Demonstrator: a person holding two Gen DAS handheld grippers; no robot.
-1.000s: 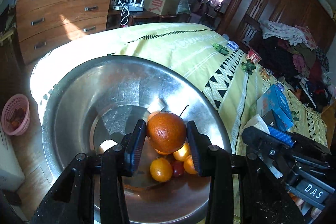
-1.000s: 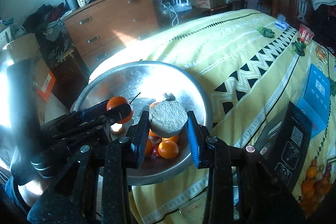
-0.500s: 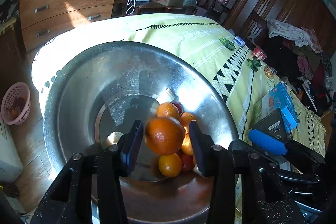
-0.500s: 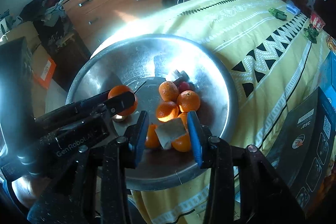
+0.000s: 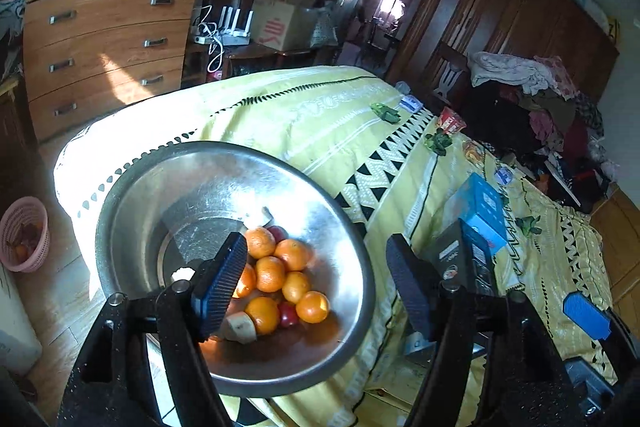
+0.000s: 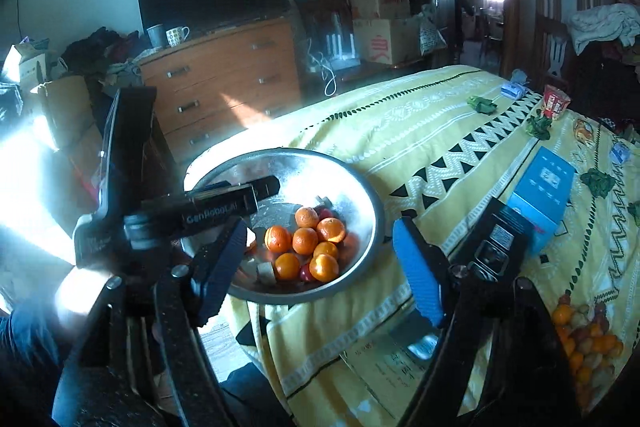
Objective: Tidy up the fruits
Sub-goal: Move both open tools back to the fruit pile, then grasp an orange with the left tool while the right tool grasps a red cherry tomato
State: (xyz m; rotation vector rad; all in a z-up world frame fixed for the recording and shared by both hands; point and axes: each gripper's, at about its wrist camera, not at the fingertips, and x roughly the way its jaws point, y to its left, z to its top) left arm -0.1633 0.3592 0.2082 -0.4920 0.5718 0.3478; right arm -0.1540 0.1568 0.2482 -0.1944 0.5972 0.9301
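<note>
Both tools are released and carry nothing. Your left tool (image 5: 316, 281) hangs with its jaws spread wide above the near rim of the steel basin (image 5: 132, 187), and your right tool (image 6: 320, 269) is likewise spread, its blue pad (image 6: 418, 271) standing just off the basin's 4 o'clock edge.

From the left wrist view, the oranges (image 5: 270, 273) lie heaped in the basin's bottom toward 4 o'clock, touching one another. Two small red fruits (image 5: 288, 314) are tucked among them, one at the far side of the heap and one at the near side. A pale cut chunk (image 5: 240, 325) rests against the heap at 7 o'clock, and another pale piece (image 5: 262, 215) sits at 12 o'clock of the heap.

From the right wrist view, your left tool reaches in over the basin's 9 o'clock rim. The basin sits on the yellow patterned bedspread (image 6: 420, 131) at the bed's corner. A black box (image 6: 496, 243) stands at 3 o'clock of the basin, with a blue box (image 6: 544, 187) just behind it. A bag of mixed fruit (image 6: 584, 343) lies at 5 o'clock, well apart from the basin.
</note>
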